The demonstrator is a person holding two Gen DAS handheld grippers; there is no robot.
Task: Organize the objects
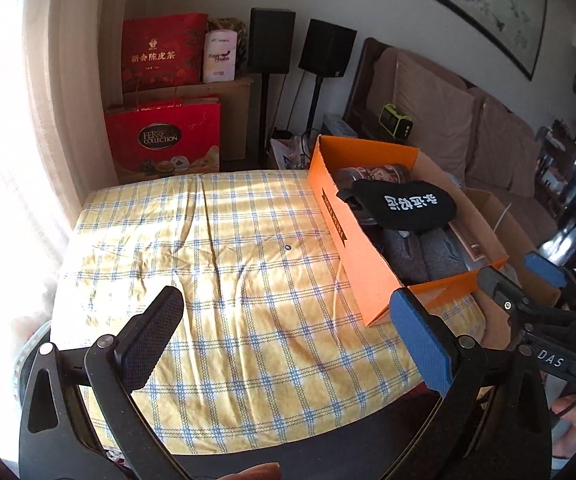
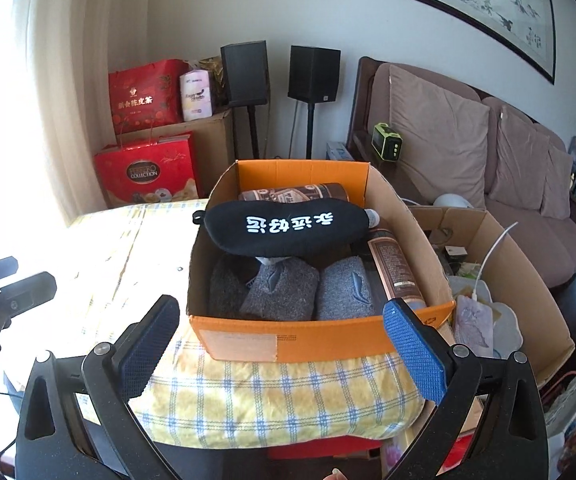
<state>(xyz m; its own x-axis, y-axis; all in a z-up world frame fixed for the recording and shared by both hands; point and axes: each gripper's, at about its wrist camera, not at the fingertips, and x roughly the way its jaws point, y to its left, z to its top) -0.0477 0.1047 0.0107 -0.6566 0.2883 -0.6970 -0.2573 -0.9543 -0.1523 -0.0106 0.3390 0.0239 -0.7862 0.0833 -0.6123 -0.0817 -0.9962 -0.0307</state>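
An orange cardboard box [image 2: 247, 342] stands on the right part of a table with a yellow checked cloth [image 1: 227, 272]. It holds a black sleep mask with white characters [image 2: 288, 226], grey folded cloths [image 2: 283, 292], a brown can [image 2: 292, 194] and a brown bottle [image 2: 394, 264]. The box also shows in the left wrist view [image 1: 352, 248]. My left gripper [image 1: 288, 344] is open and empty above the cloth, left of the box. My right gripper [image 2: 283, 344] is open and empty just before the box's near wall.
Red gift bags [image 1: 163, 136] and two black speakers on stands [image 1: 300, 46] are at the back. A sofa with brown cushions [image 2: 488, 152] is on the right. An open brown carton with clutter [image 2: 528, 292] stands right of the table.
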